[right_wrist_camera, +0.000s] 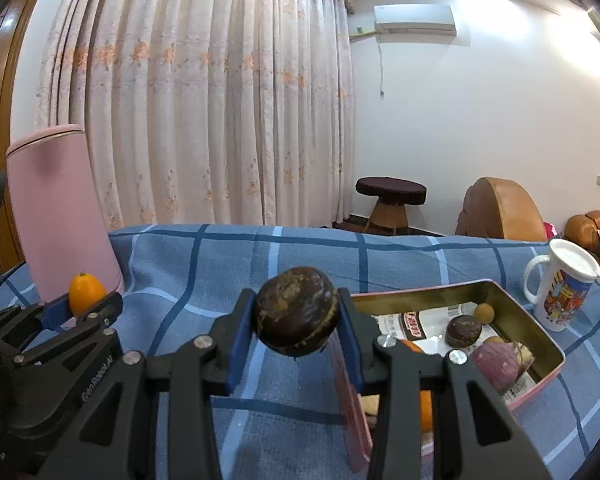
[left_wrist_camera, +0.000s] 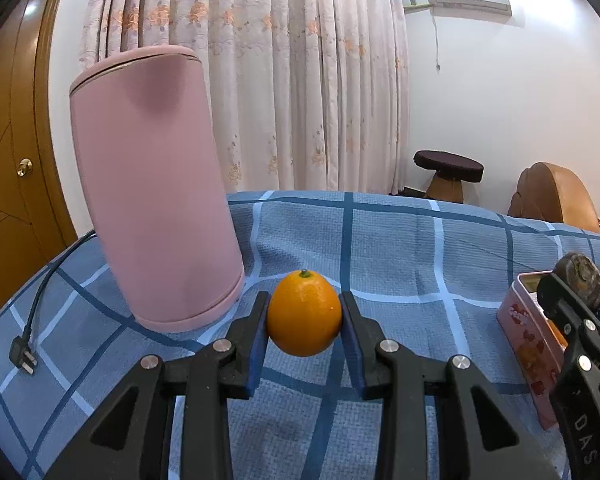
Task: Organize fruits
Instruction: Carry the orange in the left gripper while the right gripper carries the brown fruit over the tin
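A blue checked cloth point(left_wrist_camera: 400, 248) covers the table, with floral curtains point(right_wrist_camera: 204, 120) and a white wall behind, an air conditioner point(right_wrist_camera: 415, 20) high on that wall. A tall pink canister point(left_wrist_camera: 152, 184) stands at the left of the cloth, and a black plug point(left_wrist_camera: 23, 354) lies on the cloth at its left, its cord trailing back past the canister.

The left gripper point(left_wrist_camera: 305, 314) is clenched on an orange point(left_wrist_camera: 304, 313), the blue pads pressing its two sides; the fruit sits upright with its green stem end on top, held just clear of the cloth and near the base of the canister. In the right wrist view the same orange point(right_wrist_camera: 85, 291) shows at far left in front of the canister.

The right gripper point(right_wrist_camera: 296, 312) grasps a dark brown round fruit point(right_wrist_camera: 296, 310), held above the cloth beside the left end of a pink tin point(right_wrist_camera: 540, 384). The tin lies open at the right and holds a smaller dark fruit point(right_wrist_camera: 463, 330), a small tan one point(right_wrist_camera: 483, 313), a purple piece point(right_wrist_camera: 500, 362) and what may be another orange point(right_wrist_camera: 425, 404), mostly hidden behind the gripper's finger. Printed paper lines its floor. A white lidded mug point(right_wrist_camera: 560, 284) stands just beyond the tin's right corner
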The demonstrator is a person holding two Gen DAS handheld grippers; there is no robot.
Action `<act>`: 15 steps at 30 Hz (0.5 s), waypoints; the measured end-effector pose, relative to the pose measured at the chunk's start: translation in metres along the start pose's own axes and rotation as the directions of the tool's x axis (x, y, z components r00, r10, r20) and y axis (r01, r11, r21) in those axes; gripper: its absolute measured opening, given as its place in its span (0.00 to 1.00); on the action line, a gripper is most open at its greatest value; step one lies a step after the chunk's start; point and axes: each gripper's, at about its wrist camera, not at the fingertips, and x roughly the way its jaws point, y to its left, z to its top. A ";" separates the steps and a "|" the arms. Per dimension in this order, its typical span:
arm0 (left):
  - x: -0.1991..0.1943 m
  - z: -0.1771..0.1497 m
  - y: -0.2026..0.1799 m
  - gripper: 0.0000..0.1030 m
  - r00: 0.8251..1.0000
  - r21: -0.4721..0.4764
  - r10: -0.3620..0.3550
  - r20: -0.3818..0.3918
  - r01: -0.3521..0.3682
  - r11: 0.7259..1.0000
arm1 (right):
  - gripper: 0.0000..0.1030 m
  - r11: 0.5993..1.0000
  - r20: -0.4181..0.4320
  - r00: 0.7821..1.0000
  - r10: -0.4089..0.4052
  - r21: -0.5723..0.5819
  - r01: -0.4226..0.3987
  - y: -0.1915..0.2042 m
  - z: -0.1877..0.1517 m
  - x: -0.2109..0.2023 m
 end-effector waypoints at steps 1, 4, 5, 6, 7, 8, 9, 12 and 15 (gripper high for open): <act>-0.001 0.000 0.000 0.35 1.000 -0.001 0.000 0.004 0.000 1.000 | 0.41 1.000 -0.001 1.000 0.000 0.002 0.000 -0.001 0.000 -0.001; -0.004 -0.001 -0.002 0.35 1.000 0.001 -0.003 0.010 0.003 1.000 | 0.41 1.000 0.000 1.000 -0.003 0.000 0.003 -0.001 0.000 -0.004; -0.005 -0.001 -0.002 0.35 1.000 0.002 -0.005 0.010 0.005 1.000 | 0.41 1.000 0.001 1.000 -0.004 -0.002 0.004 -0.001 -0.001 -0.005; -0.006 0.000 -0.002 0.35 1.000 0.003 -0.005 0.011 0.005 1.000 | 0.41 1.000 0.003 1.000 -0.005 -0.005 0.005 0.000 -0.001 -0.006; -0.007 0.000 -0.002 0.35 1.000 0.004 -0.005 0.013 0.005 1.000 | 0.41 1.000 0.003 1.000 -0.006 -0.006 0.006 0.000 0.000 -0.006; -0.008 0.000 -0.001 0.35 1.000 0.003 -0.005 0.015 0.005 1.000 | 0.41 1.000 0.004 1.000 -0.005 -0.008 0.005 0.000 -0.001 -0.007; -0.009 -0.001 -0.001 0.35 1.000 0.002 -0.005 0.018 0.005 1.000 | 0.41 1.000 0.004 1.000 -0.005 -0.008 0.005 0.000 -0.002 -0.008; -0.013 -0.002 -0.001 0.35 1.000 -0.002 -0.005 0.019 0.005 1.000 | 0.41 1.000 0.003 1.000 -0.007 -0.007 0.007 0.000 -0.003 -0.010; -0.016 -0.003 -0.001 0.35 1.000 -0.006 -0.003 0.023 0.003 1.000 | 0.41 1.000 0.003 1.000 -0.007 -0.006 0.007 -0.001 -0.004 -0.012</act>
